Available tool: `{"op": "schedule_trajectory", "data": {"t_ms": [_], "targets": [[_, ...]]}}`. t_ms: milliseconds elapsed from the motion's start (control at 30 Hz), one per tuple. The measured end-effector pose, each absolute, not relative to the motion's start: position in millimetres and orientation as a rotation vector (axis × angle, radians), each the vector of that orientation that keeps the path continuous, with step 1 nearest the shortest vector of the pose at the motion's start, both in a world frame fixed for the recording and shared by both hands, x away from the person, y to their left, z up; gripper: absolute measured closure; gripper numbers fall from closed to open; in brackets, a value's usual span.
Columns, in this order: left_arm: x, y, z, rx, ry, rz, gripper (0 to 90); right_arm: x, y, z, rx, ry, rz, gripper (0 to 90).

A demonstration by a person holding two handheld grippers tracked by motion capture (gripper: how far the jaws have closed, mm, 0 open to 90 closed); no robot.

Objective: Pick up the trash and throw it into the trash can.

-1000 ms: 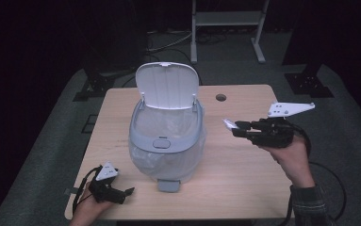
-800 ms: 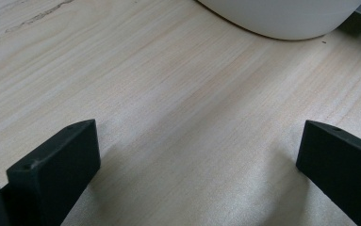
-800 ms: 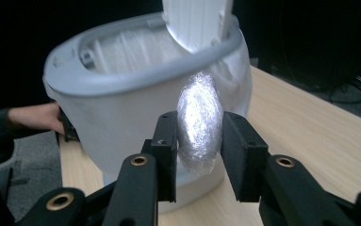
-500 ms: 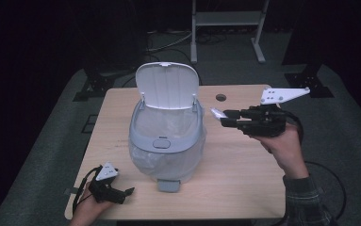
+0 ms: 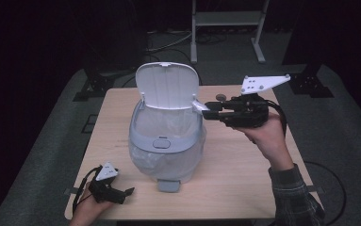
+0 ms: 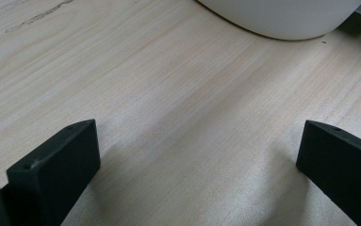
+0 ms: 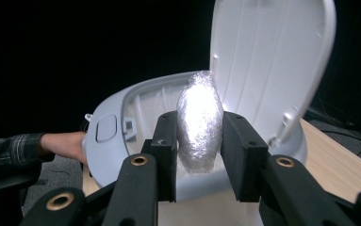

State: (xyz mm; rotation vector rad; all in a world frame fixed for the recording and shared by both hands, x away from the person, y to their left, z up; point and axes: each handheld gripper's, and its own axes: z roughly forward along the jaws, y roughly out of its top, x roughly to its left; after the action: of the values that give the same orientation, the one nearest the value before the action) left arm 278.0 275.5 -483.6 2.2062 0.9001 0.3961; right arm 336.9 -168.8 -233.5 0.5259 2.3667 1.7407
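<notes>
A white bin (image 5: 166,141) stands mid-table with its lid (image 5: 168,87) raised and a clear bag lining it. My right gripper (image 5: 205,109) is level at the bin's right rim, shut on a crumpled wad of shiny wrap (image 5: 198,106). In the right gripper view the wad (image 7: 198,122) stands upright between the pads of my right gripper (image 7: 198,141), in front of the open bin (image 7: 112,136) and its lid (image 7: 267,61). My left gripper (image 5: 121,194) rests on the table at the front left, open; my left gripper (image 6: 199,160) has bare wood between its jaws.
The bin's foot pedal (image 5: 169,186) sticks out toward the table's front edge. The wooden table (image 5: 244,179) has bare room right of the bin. The bin's base (image 6: 282,19) lies ahead of the left gripper. A metal stand (image 5: 225,19) is behind the table.
My right gripper has carried the wad left and upward, from beside the bin to its right rim. The left gripper has stayed put.
</notes>
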Motion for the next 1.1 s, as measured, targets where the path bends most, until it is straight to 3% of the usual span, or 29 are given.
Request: {"op": "schedule_trajectory", "data": {"t_ms": [1100], "targets": [[278, 276, -484, 2.206, 0.900, 0.396, 0.0, 374, -95, -220, 0.460, 2.454, 1.697, 66.5]]}}
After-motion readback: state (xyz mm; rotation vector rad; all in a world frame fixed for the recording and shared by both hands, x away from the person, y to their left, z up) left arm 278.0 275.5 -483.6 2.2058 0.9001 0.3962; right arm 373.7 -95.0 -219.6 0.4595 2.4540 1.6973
